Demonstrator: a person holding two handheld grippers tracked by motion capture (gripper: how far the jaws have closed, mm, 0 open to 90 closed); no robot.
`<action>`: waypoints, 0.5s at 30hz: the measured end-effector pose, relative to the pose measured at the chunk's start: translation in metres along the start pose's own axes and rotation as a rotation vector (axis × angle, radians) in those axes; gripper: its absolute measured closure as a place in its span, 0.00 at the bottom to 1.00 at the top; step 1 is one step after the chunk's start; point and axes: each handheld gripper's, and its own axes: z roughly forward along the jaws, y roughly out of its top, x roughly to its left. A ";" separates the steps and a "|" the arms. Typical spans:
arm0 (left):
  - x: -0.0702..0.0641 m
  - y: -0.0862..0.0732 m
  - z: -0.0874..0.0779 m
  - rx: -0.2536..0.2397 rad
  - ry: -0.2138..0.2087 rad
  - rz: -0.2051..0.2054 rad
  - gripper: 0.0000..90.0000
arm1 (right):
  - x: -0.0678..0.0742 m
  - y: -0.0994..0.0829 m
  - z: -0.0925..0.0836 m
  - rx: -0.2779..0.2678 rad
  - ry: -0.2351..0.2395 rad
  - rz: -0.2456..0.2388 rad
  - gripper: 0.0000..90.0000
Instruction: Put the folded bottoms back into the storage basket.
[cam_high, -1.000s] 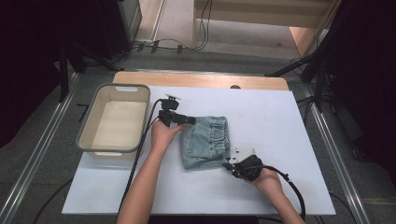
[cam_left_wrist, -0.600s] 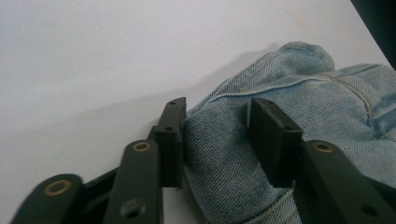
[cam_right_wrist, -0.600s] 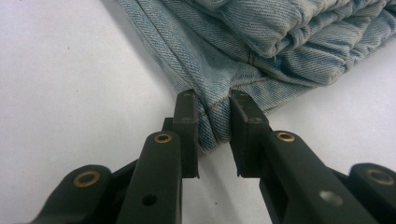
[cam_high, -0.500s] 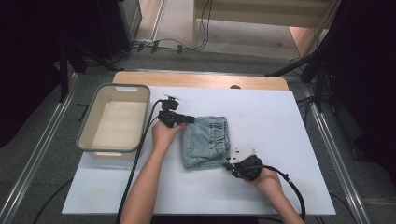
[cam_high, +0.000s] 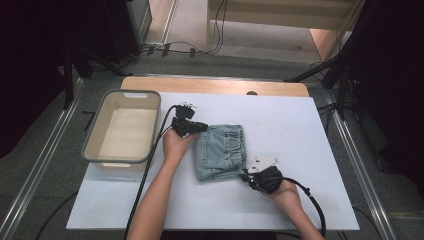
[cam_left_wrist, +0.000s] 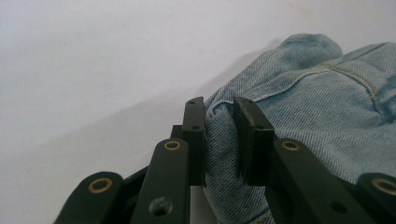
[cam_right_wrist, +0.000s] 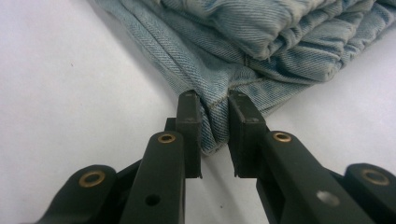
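I'm clamping both grippers on the folded denim shorts, which are lying mid-table on the white table sheet, right of the plastic tub. The left gripper has just been closing and is now pinching a hem corner at the far-left edge; the right gripper is clenched on a stitched corner at the near-right edge.

Risks I'm watching:
- Both bites are shallow, only on the edge seam. Denim is stiff and heavy, so the fold is likely slipping out on a lift.
- The right pinch seems to be catching only the bottom layers; the upper folds could be flopping open.
- Uneven pull between hands would be skewing the stack.

Fabric: pale washed twill, thick doubled hems, gathered elastic waistband. Tub: beige, rigid, rounded corners, empty. Sheet: smooth, matte.
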 end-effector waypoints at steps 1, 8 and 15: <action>-0.001 0.000 -0.001 -0.002 0.005 0.012 0.85 | -0.001 -0.001 -0.001 -0.005 0.014 0.030 0.83; -0.005 0.002 -0.004 -0.021 0.011 0.044 0.87 | -0.007 -0.001 -0.007 -0.086 0.057 0.076 0.83; -0.010 0.005 -0.009 -0.050 0.012 0.063 0.87 | -0.007 0.001 -0.013 -0.136 0.078 0.081 0.83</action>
